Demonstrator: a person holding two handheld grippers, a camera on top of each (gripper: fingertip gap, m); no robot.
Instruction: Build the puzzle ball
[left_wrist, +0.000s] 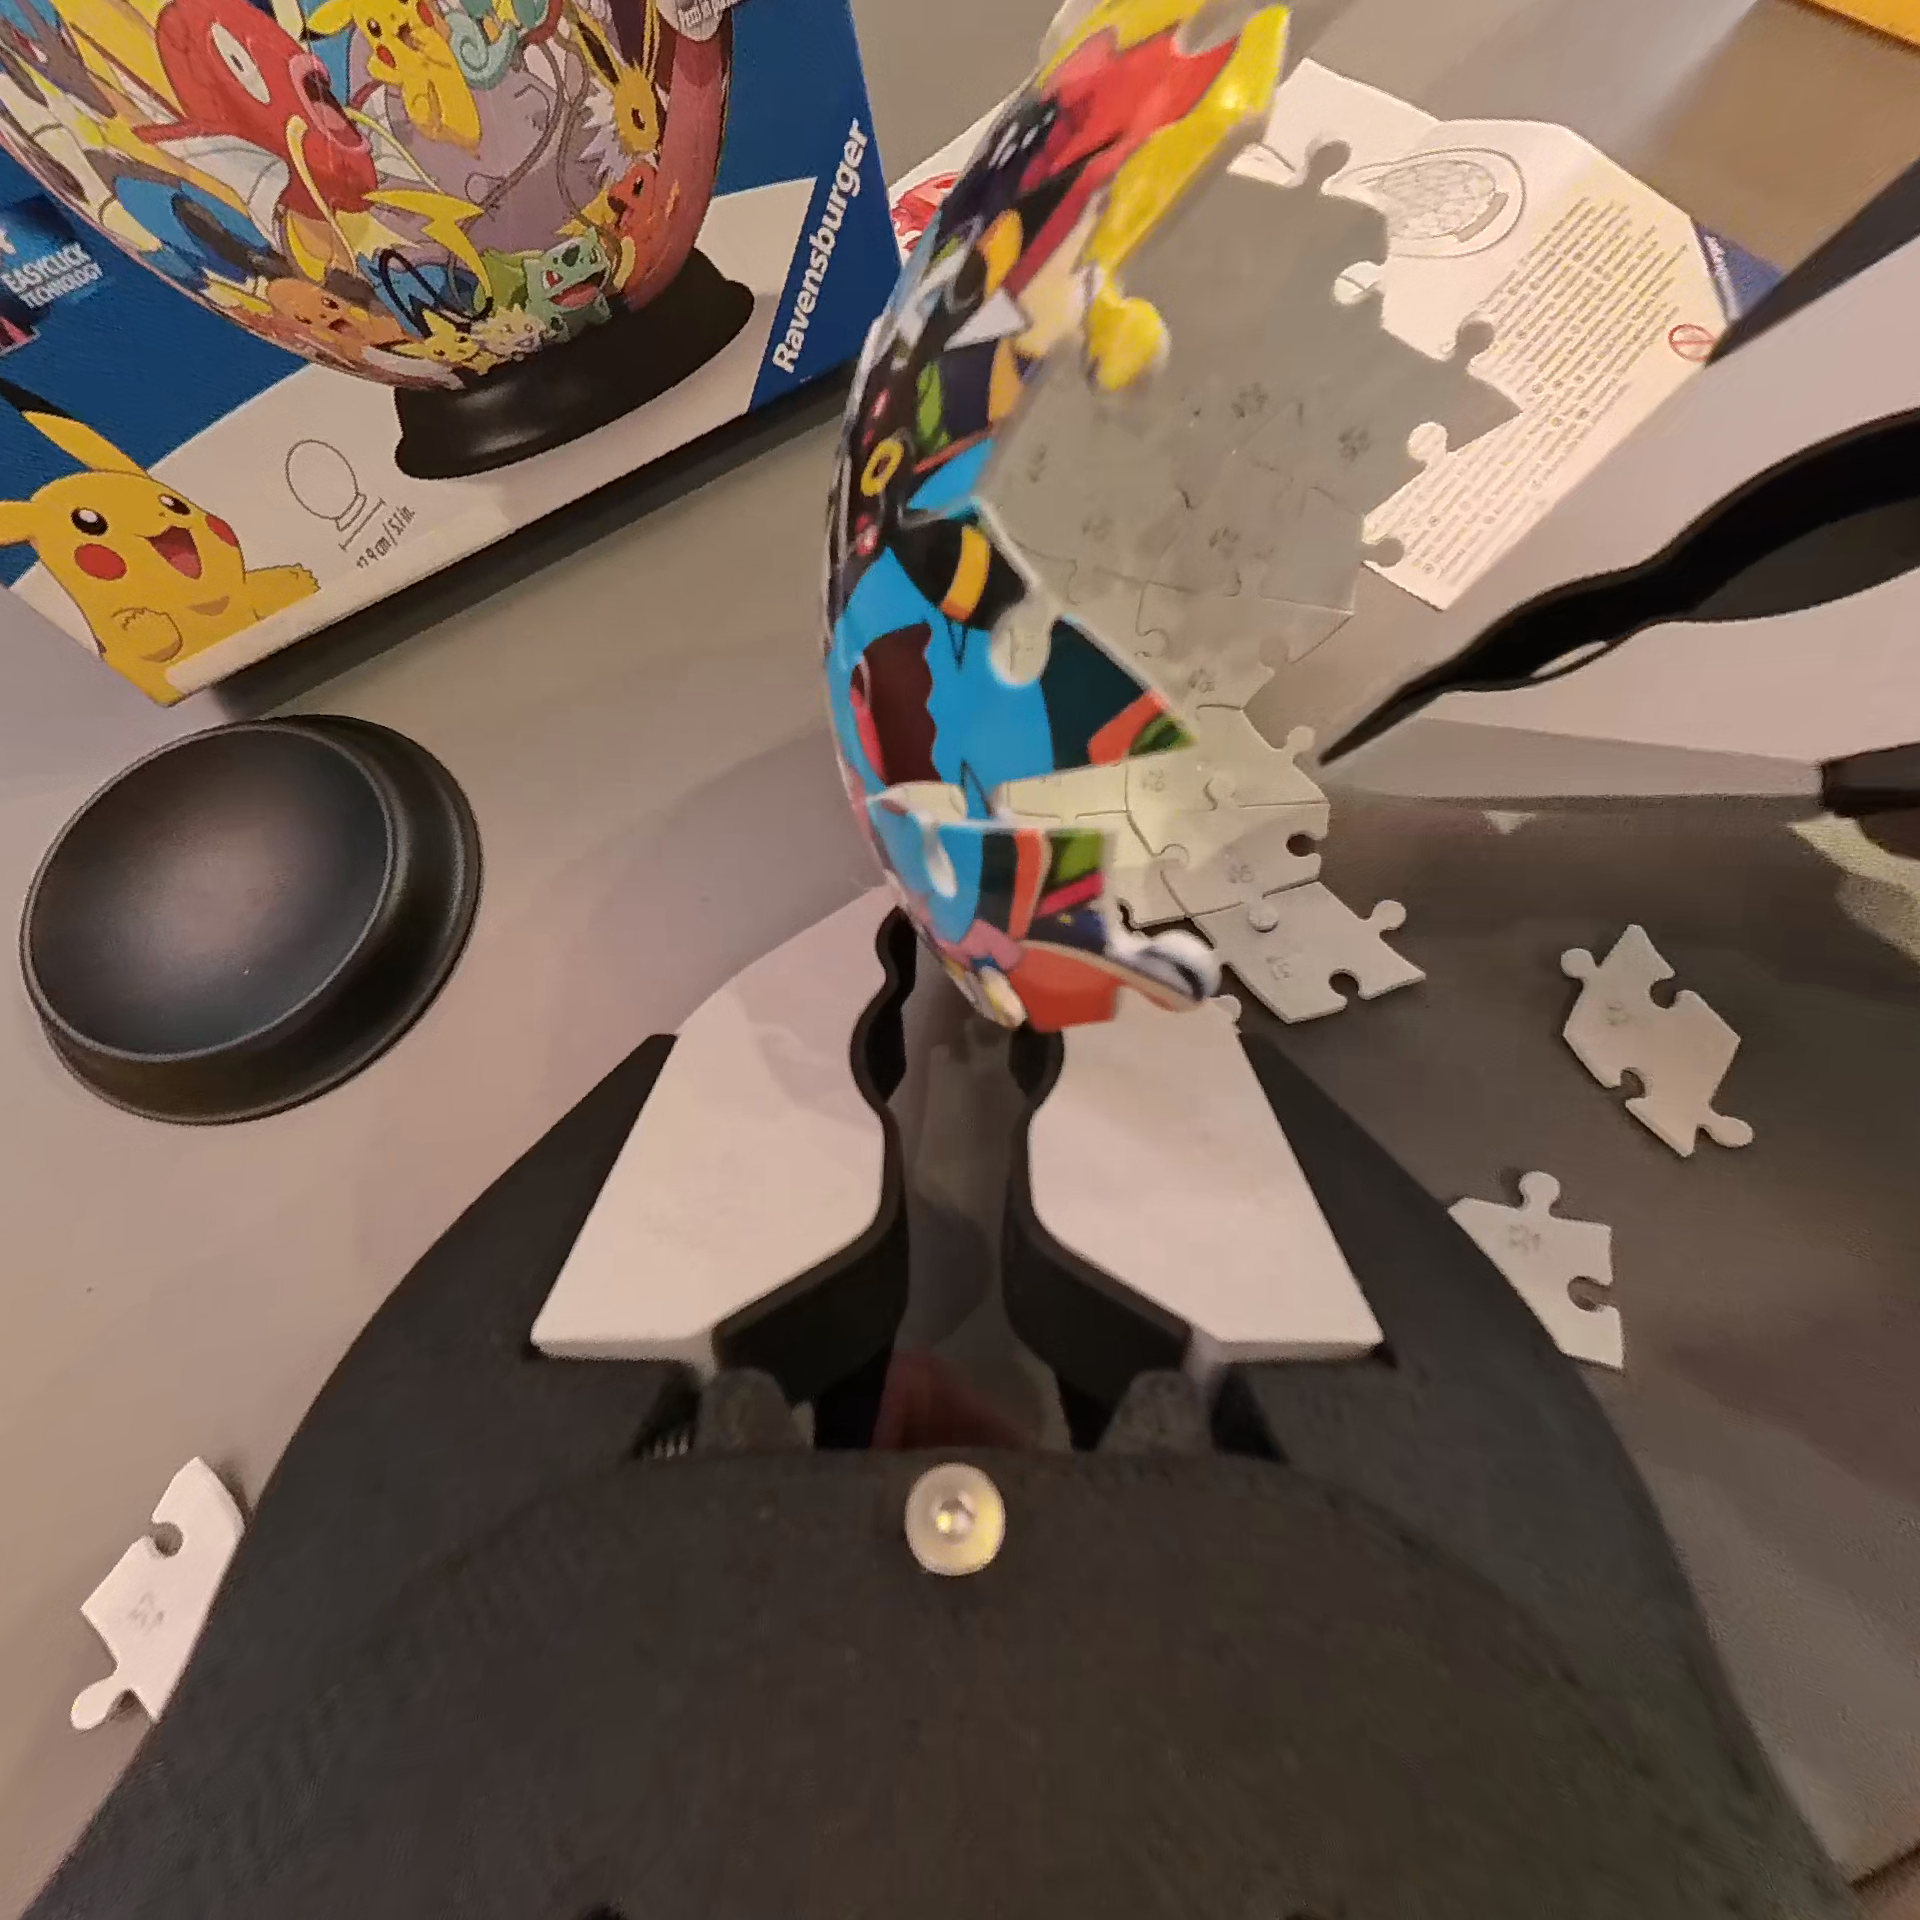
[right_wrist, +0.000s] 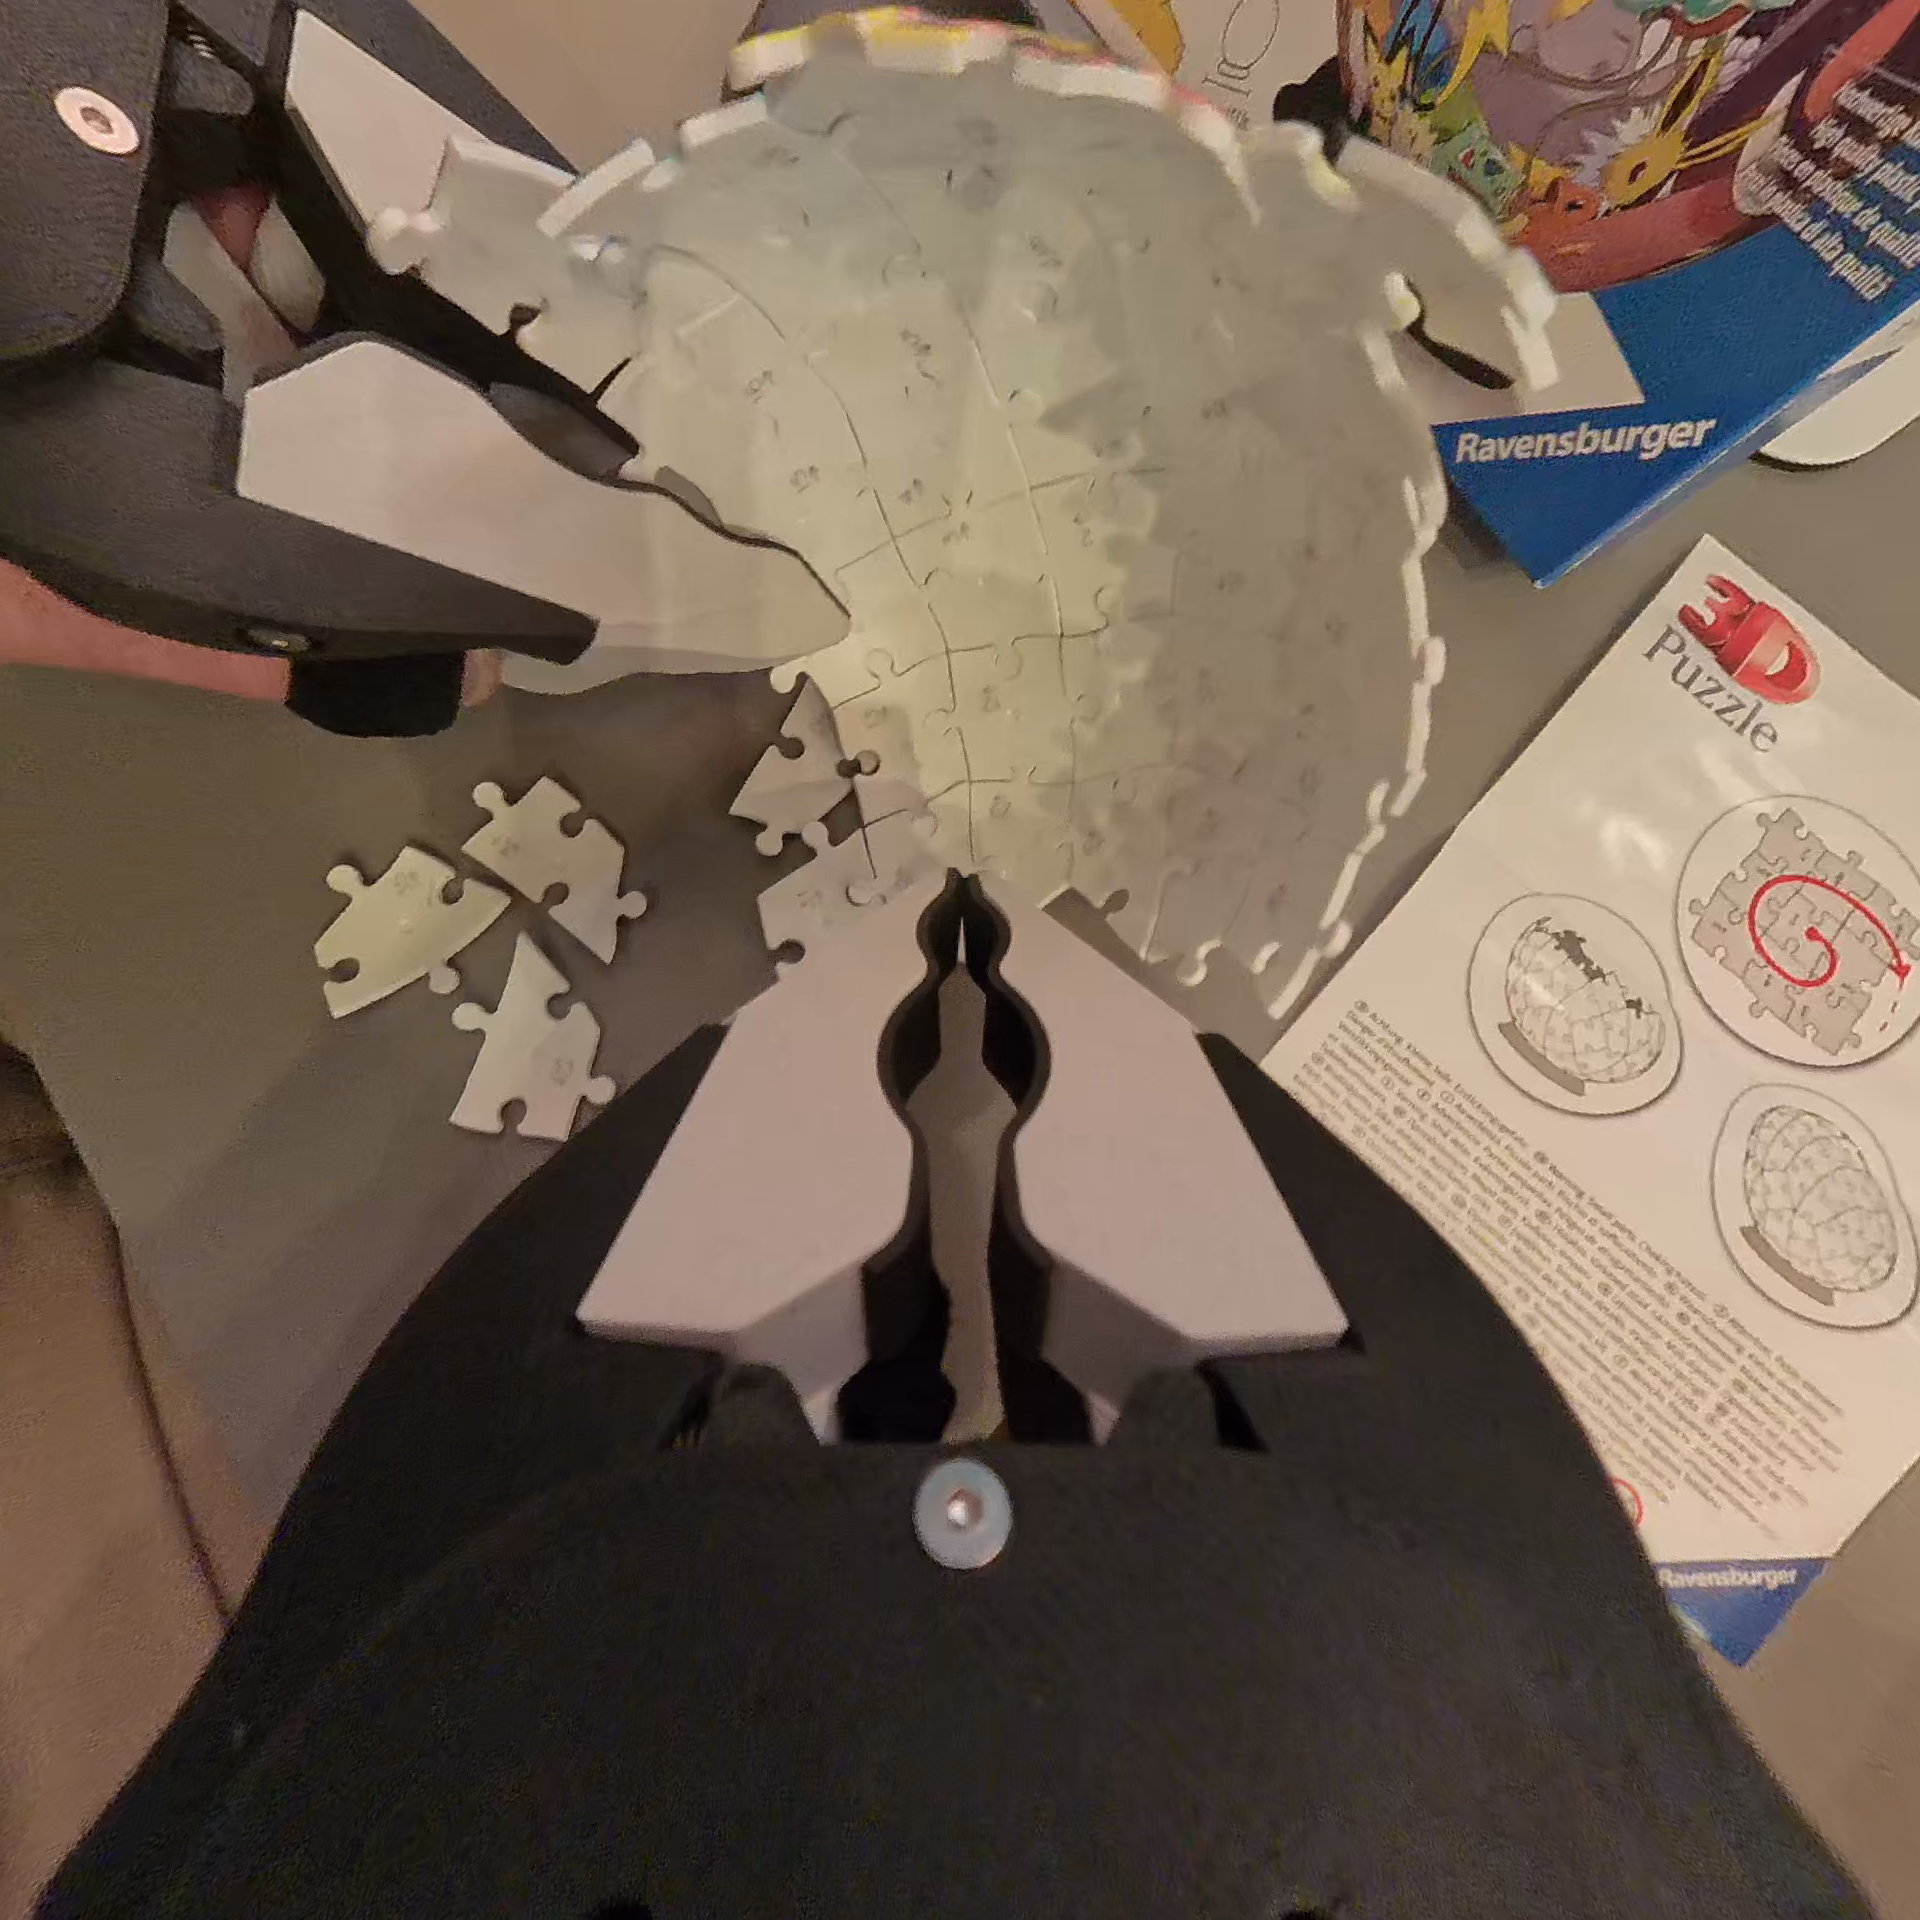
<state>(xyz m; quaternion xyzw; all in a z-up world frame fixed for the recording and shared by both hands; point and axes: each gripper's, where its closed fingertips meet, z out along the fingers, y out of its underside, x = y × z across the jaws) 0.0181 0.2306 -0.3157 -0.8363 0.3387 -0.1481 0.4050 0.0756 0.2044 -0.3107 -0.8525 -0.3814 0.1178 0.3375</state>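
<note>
The half-built puzzle ball shell (left_wrist: 1174, 499) is held up off the grey table, its colourful printed side to the left and its grey numbered inside to the right. My left gripper (left_wrist: 966, 997) is shut on the shell's lower edge. The right wrist view looks into the hollow grey inside of the shell (right_wrist: 1039, 520). My right gripper (right_wrist: 961, 894) is shut on its near bottom edge. The left gripper (right_wrist: 727, 530) also shows there, clamping the shell's left rim. The right gripper's tip (left_wrist: 1335, 743) shows in the left wrist view at the shell's right edge.
Several loose grey pieces (right_wrist: 395, 925) lie on the table left of the right gripper; more pieces (left_wrist: 1652, 1039) lie right of the left gripper. A black round stand (left_wrist: 249, 914) sits at left. The puzzle box (left_wrist: 416, 312) stands behind. An instruction leaflet (right_wrist: 1662, 1039) lies at right. The grippers' ends are close to 7 centimetres from one another.
</note>
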